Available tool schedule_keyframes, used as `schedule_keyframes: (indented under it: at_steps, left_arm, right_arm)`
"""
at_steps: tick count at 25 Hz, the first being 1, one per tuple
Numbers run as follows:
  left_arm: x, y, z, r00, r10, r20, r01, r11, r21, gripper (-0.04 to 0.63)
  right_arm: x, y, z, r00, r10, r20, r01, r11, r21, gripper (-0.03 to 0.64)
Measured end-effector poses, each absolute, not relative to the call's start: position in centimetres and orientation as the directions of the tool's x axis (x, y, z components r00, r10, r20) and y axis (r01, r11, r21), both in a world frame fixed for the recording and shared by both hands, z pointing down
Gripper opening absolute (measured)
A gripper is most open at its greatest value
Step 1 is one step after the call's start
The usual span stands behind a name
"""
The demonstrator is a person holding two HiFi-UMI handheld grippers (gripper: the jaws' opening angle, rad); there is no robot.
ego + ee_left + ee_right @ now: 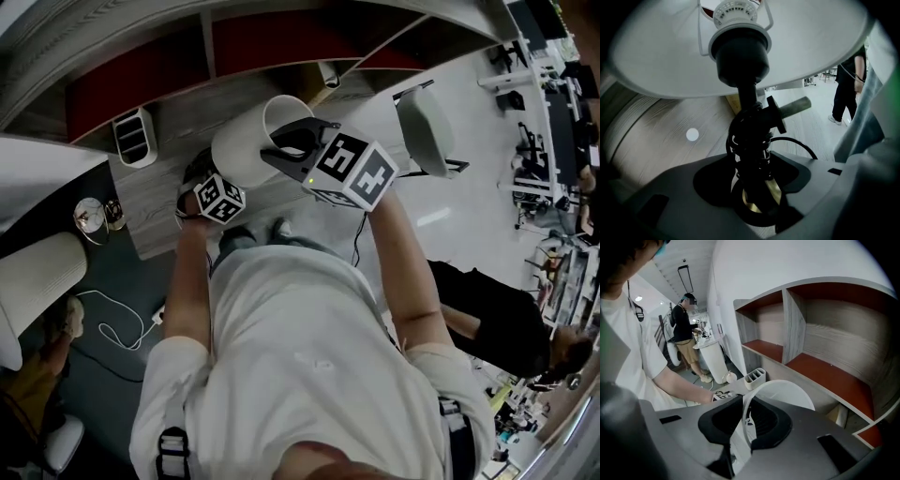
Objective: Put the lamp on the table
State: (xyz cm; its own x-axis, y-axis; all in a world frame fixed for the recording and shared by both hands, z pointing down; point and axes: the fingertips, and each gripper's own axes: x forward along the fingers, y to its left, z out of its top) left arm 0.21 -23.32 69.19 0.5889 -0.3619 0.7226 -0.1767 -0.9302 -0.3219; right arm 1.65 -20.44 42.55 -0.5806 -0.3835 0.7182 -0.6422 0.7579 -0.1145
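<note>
The lamp has a white shade [246, 142] on a black stem [749, 140] with a cord coiled round it. It stands tilted over the grey wood table [159, 225]. My left gripper [752, 187] is low on the lamp, and the stem rises between its jaws, which stand wide and open; a brass part [761, 199] shows below them. My right gripper [292, 142] is shut on the shade's upper rim [780, 392], which runs between its pads [761, 420]. Whether the lamp's foot rests on the table is hidden.
A white slotted organiser [134, 136] stands on the table by the red-backed shelves [825, 357]. A white chair [427, 131] is to the right and a round mirror [91, 214] is on the floor to the left. People stand nearby [846, 89].
</note>
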Motion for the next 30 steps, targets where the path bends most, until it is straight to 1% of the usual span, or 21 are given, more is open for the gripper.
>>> schedule_keyframes:
  at_steps: [4,7,23,30]
  left_arm:
    - [-1.5,-23.1,68.7,0.570,-0.382,0.727,-0.239,-0.924,-0.298,0.253]
    - [-2.7,-22.6,68.6,0.549,-0.398,0.735,-0.238,-0.917,-0.319,0.259]
    - [-11.1,-20.0,66.2,0.412,-0.533,0.739,-0.373,-0.839,-0.398,0.259]
    - [-14.3,-18.3,65.5,0.352,-0.570,0.742,-0.407,-0.807,-0.427,0.259]
  right_arm:
    - [0.5,-20.7,42.4,-0.579,-0.350,0.736,-0.618,0.778,-0.115,0.080]
    - [-0.3,-20.7,42.4,-0.564,-0.343,0.751,-0.615,0.781,-0.105,0.080]
    - [-7.3,-20.2,42.9,-0.481,-0.251,0.840,-0.472,0.882,-0.007,0.084]
    - [-10.9,-18.9,43.2,-0.450,-0.218,0.866,-0.415,0.910,0.013,0.089]
